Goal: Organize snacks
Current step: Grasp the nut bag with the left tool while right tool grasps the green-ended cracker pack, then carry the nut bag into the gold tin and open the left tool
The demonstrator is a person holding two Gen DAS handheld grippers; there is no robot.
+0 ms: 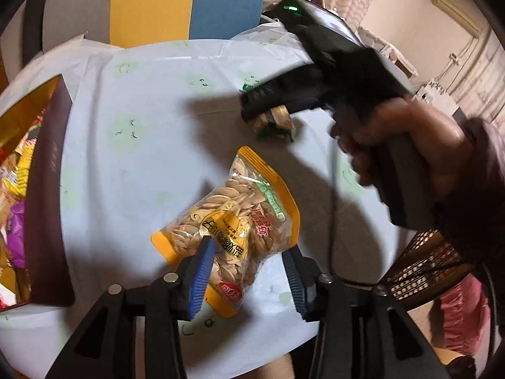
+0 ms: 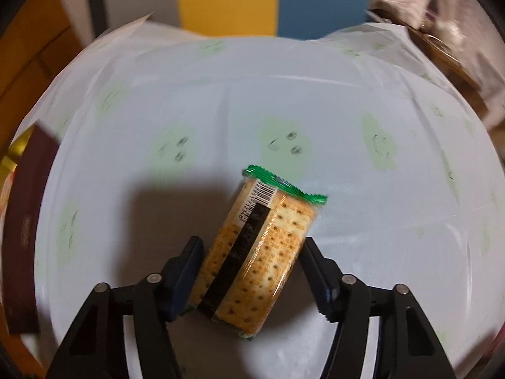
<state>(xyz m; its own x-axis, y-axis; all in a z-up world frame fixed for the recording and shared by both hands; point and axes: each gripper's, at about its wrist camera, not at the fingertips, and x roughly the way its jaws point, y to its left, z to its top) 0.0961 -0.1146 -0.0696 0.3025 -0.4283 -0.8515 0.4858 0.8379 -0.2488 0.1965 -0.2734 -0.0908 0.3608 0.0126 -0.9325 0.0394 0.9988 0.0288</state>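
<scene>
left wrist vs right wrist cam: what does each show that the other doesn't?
Left wrist only: the seed bag between the left gripper fingers, the snacks inside the dark box, and the person's hand holding the right gripper over the cracker pack.

Right wrist only: the cracker pack up close, with its barcode and green end, lying between the right gripper fingers; whether the pads touch it is unclear.

Both: the white tablecloth with green faces, the box wall at left, the yellow and blue panels behind.

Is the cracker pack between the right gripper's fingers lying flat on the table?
No: the cracker pack hangs tilted between the right gripper fingers, throwing a shadow on the tablecloth.
</scene>
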